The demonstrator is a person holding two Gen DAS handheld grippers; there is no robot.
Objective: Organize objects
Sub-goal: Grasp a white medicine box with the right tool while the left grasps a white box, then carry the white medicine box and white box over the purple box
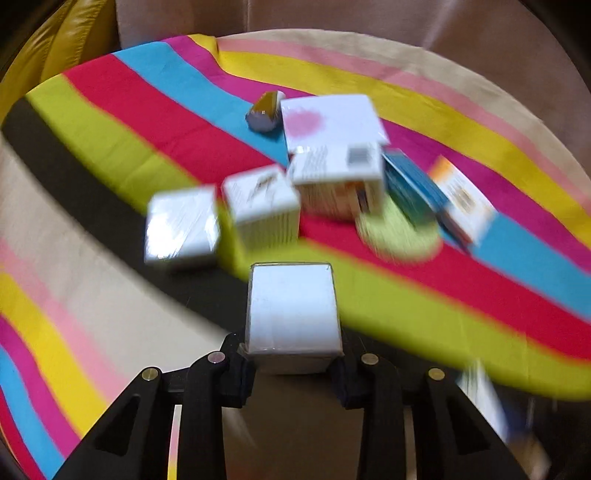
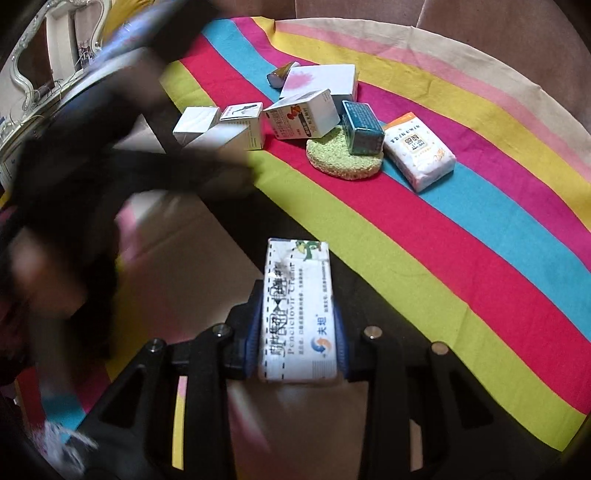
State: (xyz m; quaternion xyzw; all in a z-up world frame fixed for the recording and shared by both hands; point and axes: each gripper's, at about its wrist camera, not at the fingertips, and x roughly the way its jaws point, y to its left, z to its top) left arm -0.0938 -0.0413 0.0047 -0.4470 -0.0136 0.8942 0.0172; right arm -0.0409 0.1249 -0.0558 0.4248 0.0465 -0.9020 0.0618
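My left gripper (image 1: 293,356) is shut on a plain white box (image 1: 293,306) that stands out forward between its pads, above the dark stripe of the cloth. My right gripper (image 2: 299,349) is shut on a long white medicine box (image 2: 297,306) with blue and green print. Further back on the striped cloth (image 2: 480,258) lies a loose group: two small white boxes (image 2: 195,123) (image 2: 242,125), an orange-printed box (image 2: 303,114), a large white box with a pink blot (image 2: 319,79), a teal box (image 2: 364,127), a green round sponge (image 2: 343,155) and a tissue pack (image 2: 419,151).
A dark blurred mass (image 2: 92,166), the other gripper and hand, fills the left of the right wrist view. A small dark and yellow object (image 2: 282,74) lies behind the group. Brown upholstery (image 2: 480,29) rises behind the cloth, and an ornate white frame (image 2: 33,62) stands far left.
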